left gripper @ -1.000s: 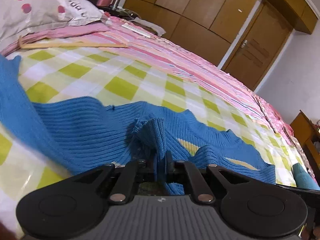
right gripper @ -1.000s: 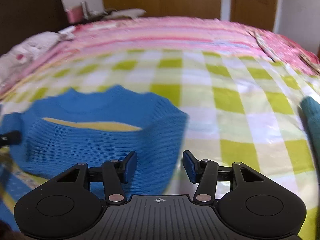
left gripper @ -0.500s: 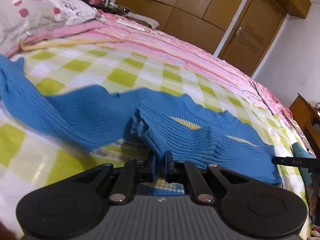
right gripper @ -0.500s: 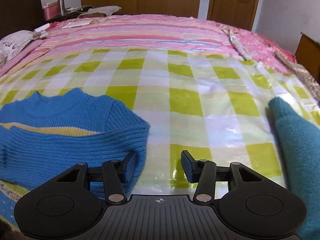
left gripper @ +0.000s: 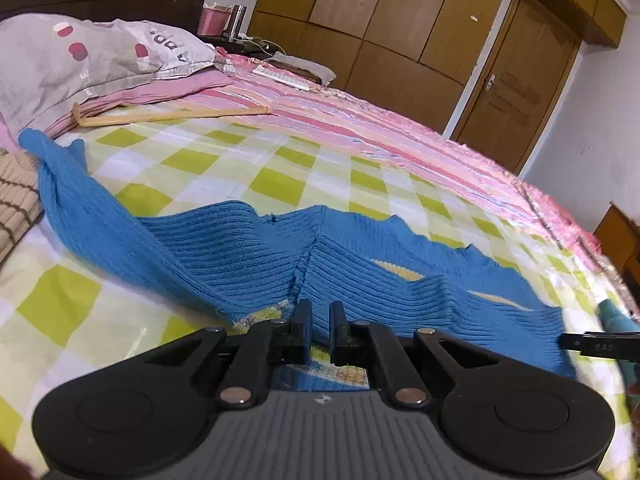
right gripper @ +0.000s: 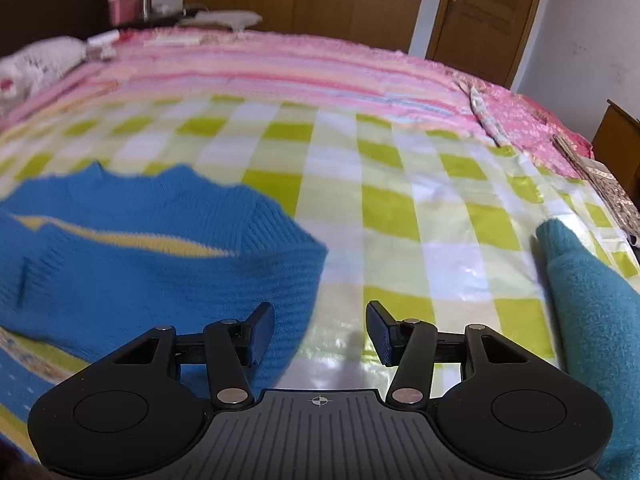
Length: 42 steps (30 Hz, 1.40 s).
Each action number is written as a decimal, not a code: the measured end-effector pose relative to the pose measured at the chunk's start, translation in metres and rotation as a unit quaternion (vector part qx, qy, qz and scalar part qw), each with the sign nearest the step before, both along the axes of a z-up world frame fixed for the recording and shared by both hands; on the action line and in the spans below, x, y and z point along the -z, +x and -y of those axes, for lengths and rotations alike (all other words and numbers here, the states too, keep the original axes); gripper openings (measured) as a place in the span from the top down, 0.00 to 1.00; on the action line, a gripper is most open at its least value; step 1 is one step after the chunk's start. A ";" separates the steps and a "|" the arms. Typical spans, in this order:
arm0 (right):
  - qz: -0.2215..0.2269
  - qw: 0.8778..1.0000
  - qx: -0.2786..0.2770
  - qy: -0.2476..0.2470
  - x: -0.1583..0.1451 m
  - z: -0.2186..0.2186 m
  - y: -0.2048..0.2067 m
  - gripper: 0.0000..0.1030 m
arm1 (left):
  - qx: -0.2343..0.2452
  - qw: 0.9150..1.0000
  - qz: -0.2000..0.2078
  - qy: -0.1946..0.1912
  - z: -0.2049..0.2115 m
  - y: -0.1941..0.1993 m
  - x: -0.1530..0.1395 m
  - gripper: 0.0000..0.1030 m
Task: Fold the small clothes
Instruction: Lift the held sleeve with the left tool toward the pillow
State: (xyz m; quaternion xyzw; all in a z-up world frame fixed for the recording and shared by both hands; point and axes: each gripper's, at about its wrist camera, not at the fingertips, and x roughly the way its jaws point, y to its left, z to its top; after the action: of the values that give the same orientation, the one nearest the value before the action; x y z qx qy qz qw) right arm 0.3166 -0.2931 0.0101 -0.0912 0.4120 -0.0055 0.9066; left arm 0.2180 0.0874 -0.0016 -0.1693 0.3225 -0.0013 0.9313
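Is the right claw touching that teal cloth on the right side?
Apart. In the right wrist view the open right claw has checkered sheet showing between its right finger and the teal cloth.

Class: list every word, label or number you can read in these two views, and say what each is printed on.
"APP", partly cut off by folds: on the grey pillow.
White lettering on the right tongs' finger: too small to read.
The blue sweater carries no text.
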 end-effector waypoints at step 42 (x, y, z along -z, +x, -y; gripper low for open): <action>-0.003 0.977 -0.179 0.118 -0.026 -0.136 -0.044 0.39 | -0.277 0.958 -0.071 -0.023 -0.208 0.076 -0.013 0.68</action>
State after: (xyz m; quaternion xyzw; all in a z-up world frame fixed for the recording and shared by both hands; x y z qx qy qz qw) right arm 0.2726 -0.1573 0.0359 -0.0557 0.3899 0.2060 0.8958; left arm 0.2945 0.2951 0.0111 -0.2733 0.3285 0.2609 0.8656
